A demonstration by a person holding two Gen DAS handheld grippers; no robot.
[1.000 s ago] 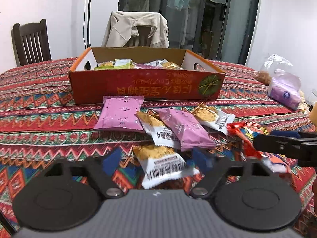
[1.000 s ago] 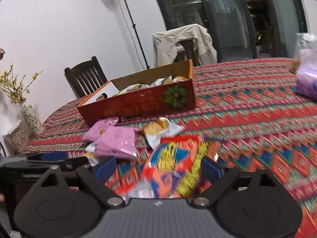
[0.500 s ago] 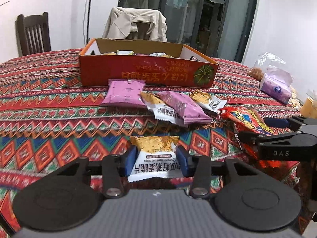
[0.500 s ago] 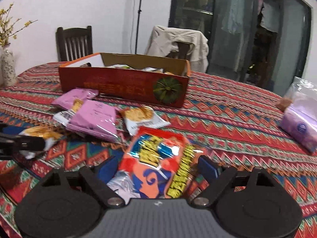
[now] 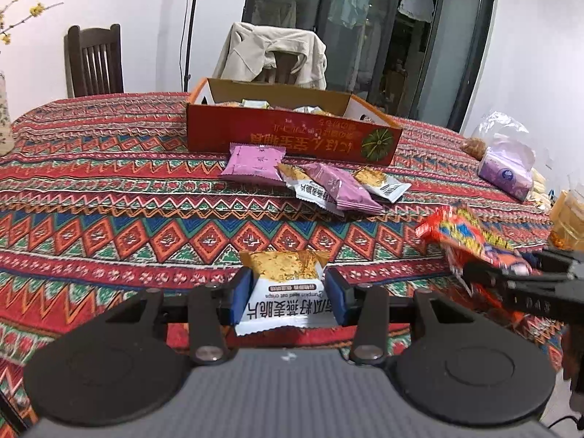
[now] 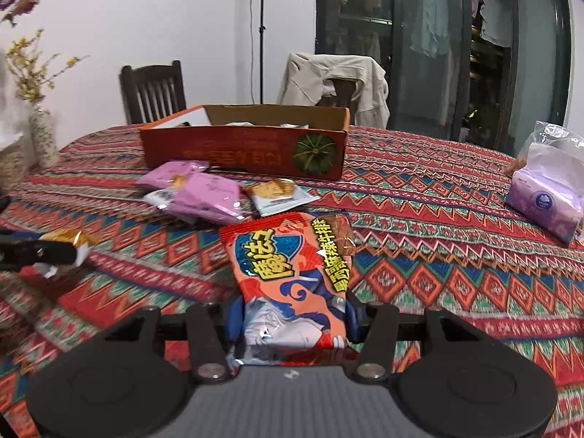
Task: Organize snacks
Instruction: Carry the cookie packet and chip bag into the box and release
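The left gripper [image 5: 288, 297] holds the oat-crisp packet [image 5: 286, 288] clamped between its jaws, long axis pointing forward; the right gripper [image 6: 294, 315] has its jaws closing on the red snack bag [image 6: 292, 277], whose long axis likewise runs straight ahead of the jaws. Ahead of both, loose purple packets [image 5: 255, 160] and white packets [image 6: 277, 195] lie on the desk [image 5: 109, 211], and directly beyond them stands the orange cardboard box [image 5: 292, 138], open-topped and already holding several packets, roughly equally far from each gripper.
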